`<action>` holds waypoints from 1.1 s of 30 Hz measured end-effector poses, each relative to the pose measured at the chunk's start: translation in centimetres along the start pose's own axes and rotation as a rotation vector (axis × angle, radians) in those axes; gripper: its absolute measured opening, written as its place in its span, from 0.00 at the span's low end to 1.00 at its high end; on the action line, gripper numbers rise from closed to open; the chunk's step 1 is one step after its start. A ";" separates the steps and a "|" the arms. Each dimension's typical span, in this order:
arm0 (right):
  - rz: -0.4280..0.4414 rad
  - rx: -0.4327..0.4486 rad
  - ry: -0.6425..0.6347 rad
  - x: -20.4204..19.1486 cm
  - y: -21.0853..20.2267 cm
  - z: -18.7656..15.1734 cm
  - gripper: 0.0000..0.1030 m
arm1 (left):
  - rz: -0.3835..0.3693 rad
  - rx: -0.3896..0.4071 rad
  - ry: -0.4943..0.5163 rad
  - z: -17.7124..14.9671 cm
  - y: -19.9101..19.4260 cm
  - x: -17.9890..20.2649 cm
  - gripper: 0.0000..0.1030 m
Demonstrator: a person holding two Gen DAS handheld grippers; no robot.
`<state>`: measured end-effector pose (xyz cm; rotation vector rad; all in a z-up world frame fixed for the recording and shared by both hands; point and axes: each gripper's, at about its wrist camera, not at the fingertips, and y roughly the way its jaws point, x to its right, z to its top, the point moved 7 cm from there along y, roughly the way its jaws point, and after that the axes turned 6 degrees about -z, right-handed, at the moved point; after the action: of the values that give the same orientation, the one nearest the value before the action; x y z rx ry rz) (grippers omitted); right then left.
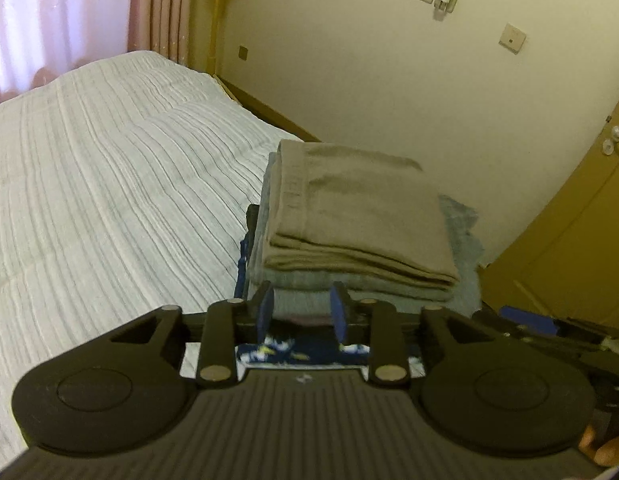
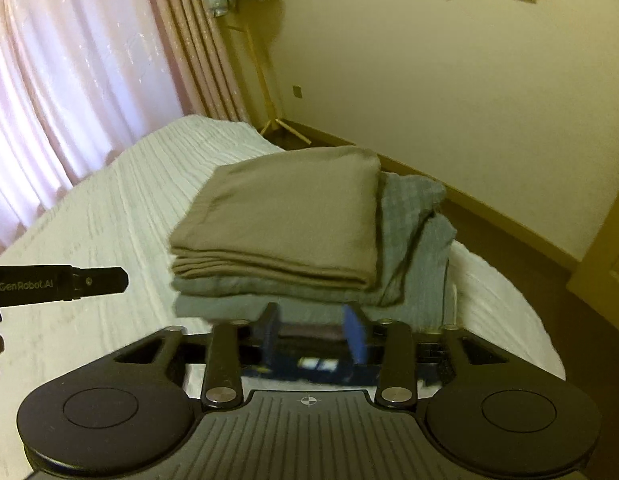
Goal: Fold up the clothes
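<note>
Both black two-finger grippers, left [image 1: 300, 312] and right [image 2: 315, 334], stand partly open, seemingly holding nothing, at a stack of folded clothes [image 2: 285, 236] near the white ribbed bed's [image 1: 109, 168] corner. Soft, light cloth; grasp the folded edges.

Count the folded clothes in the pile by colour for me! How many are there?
Tan: 1, on top
Grey-blue: 2
Dark brownish: 1
Navy patterned: 1, at the bottom
Total: 5 that I can tell apart; the lower layers are partly hidden behind each claw.
</note>
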<state>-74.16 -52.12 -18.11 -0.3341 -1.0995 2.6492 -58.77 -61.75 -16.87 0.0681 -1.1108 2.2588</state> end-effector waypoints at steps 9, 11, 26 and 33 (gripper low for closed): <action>-0.046 0.068 0.065 -2.0 -8.2 -2.2 0.83 | 0.037 -0.005 0.062 -3.5 -8.1 1.8 0.42; -0.060 0.062 0.076 -2.4 -9.7 -3.1 0.83 | 0.056 -0.006 0.082 -4.5 -9.8 2.0 0.43; -0.145 0.119 0.094 -5.9 -18.8 -9.4 0.83 | 0.104 -0.002 0.185 -10.6 -18.3 3.7 0.43; -0.168 0.084 0.090 -5.9 -20.6 -10.9 0.83 | 0.100 -0.006 0.191 -12.1 -20.0 4.5 0.43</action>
<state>-62.33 -32.76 -10.19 -0.3264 -0.9429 2.4978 -48.91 -41.46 -9.31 -0.2055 -1.0389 2.2944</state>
